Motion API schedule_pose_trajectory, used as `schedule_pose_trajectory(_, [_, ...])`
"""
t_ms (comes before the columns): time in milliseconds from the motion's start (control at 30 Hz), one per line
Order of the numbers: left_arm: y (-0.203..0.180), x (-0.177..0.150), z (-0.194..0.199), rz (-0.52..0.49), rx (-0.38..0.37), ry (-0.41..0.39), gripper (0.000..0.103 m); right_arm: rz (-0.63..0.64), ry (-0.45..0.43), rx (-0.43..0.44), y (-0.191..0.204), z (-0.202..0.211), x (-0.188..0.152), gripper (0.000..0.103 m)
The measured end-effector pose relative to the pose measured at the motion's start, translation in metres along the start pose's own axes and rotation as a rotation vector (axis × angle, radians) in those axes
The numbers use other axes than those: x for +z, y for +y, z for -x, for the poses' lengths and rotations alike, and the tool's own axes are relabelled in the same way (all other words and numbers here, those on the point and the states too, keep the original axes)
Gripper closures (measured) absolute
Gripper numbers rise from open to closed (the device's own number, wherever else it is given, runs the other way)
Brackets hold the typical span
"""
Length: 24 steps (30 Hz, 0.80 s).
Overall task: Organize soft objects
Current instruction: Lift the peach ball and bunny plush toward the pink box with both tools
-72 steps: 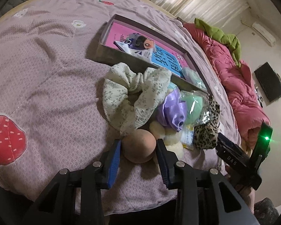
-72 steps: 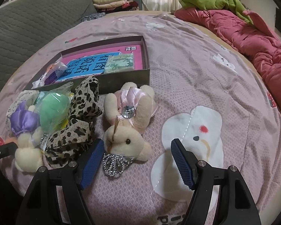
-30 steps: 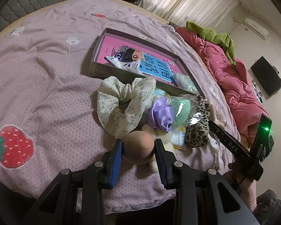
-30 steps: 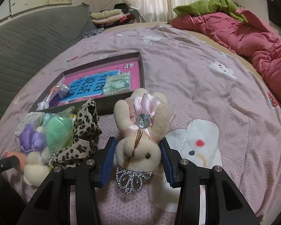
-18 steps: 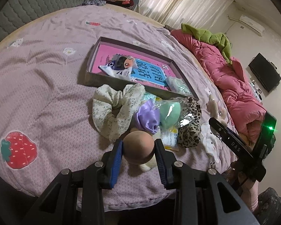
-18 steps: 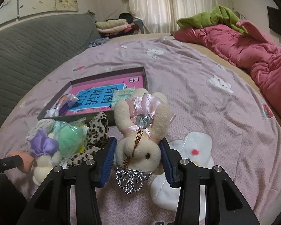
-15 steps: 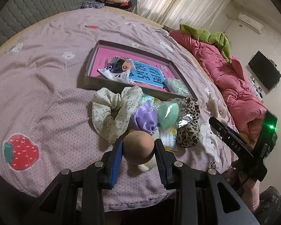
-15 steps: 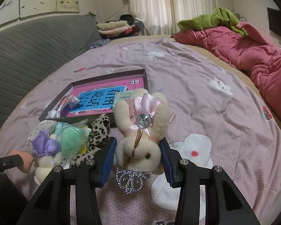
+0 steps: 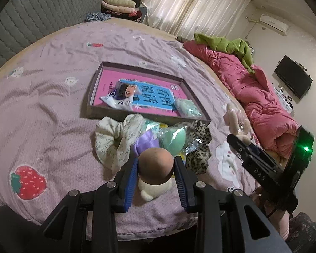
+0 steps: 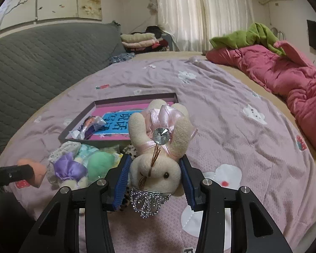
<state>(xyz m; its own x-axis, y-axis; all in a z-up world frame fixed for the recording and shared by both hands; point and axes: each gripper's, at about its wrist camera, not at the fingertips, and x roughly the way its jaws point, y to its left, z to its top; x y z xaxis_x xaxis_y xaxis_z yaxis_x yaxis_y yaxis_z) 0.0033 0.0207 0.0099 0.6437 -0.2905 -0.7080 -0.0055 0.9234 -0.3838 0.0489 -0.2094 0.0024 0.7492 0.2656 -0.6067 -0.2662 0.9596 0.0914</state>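
A: Both held items were lifted clear of the bedspread [image 9: 52,97] since the earlier frames; more of the room was seen in both views.

B: Grips?

A: Left gripper [image 9: 155,166] was clamped, partly closed, on the peach sponge ball [image 9: 155,163]. Right gripper [image 10: 153,175] was closed, partly, on the plush bunny [image 10: 158,147] at its head, crown dangling below.

B: Where was the target?

A: Shallow box [image 9: 90,97] was seen ahead on the bed, with a packet and a green pouch already inside.

B: Progress?

A: Judged early. Neither held item was placed yet. Floral scrunchie [image 9: 111,139], purple bow [image 9: 145,143], green puff in wrap [image 9: 172,141], leopard scrunchie [image 9: 198,156] and a cream plush [image 9: 153,189] were left piled in front of the box.
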Motion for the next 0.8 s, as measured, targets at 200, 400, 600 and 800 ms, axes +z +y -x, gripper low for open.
schedule_pose_trajectory(200, [-0.007,0.007,0.003,-0.006,0.008,-0.019,0.068,0.027,-0.022,0.020,0.008,0.006,0.003,0.055])
schedule_pose_trajectory(400, [-0.012,0.010,0.001,-0.012,0.005,-0.026,0.068,0.058,-0.040,0.030,0.016,0.008,0.006,0.055])
schedule_pose_trajectory(600, [-0.012,0.018,0.000,-0.002,0.003,-0.043,0.068,0.060,-0.047,0.052,0.020,0.007,0.010,0.055])
schedule_pose_trajectory(800, [-0.010,0.026,-0.009,0.004,0.012,-0.044,0.068,0.059,-0.050,0.062,0.022,0.001,0.013,0.055])
